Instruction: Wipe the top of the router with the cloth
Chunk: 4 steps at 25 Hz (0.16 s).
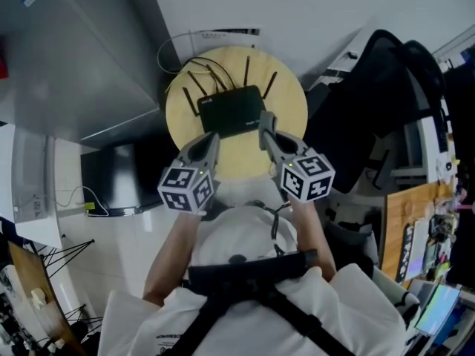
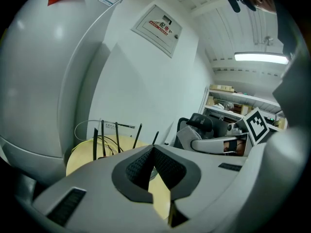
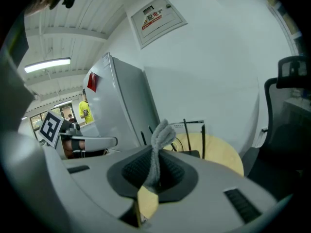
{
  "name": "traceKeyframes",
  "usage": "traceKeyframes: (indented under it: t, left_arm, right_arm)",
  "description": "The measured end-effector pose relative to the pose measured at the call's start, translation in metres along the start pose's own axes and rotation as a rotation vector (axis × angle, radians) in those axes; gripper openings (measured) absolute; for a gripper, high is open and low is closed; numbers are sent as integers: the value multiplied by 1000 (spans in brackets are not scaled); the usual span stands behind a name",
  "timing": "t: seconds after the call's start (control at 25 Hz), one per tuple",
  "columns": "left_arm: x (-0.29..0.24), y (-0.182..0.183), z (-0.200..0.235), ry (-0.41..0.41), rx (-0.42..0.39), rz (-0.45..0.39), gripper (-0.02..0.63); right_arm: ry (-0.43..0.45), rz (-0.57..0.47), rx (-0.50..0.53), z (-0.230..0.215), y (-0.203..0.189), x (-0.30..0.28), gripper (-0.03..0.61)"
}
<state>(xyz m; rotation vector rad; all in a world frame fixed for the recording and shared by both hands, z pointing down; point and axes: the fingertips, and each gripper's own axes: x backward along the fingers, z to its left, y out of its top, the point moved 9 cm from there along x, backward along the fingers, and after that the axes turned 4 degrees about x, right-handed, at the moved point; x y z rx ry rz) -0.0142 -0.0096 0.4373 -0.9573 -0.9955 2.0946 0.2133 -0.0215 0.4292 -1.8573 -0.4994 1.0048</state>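
A black router with several upright antennas sits on a round wooden table. My right gripper hovers at the router's near right corner, shut on a grey cloth whose bunched end sticks up between the pads. The router's antennas show beyond it in the right gripper view. My left gripper hangs over the table's near edge just short of the router, its pads pressed together with nothing between them. Antennas stand ahead of it in the left gripper view.
A tall grey cabinet stands left of the table. A black office chair is close on the right. Cables loop behind the router against the white wall. A dark box lies on the floor at lower left.
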Motion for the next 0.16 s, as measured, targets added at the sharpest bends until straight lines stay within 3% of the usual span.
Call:
traceKeyframes:
  t: [0.16]
  left_arm:
    - [4, 3, 8, 13, -2, 17, -3]
  right_arm:
    - [-9, -2, -13, 5, 3, -2, 34]
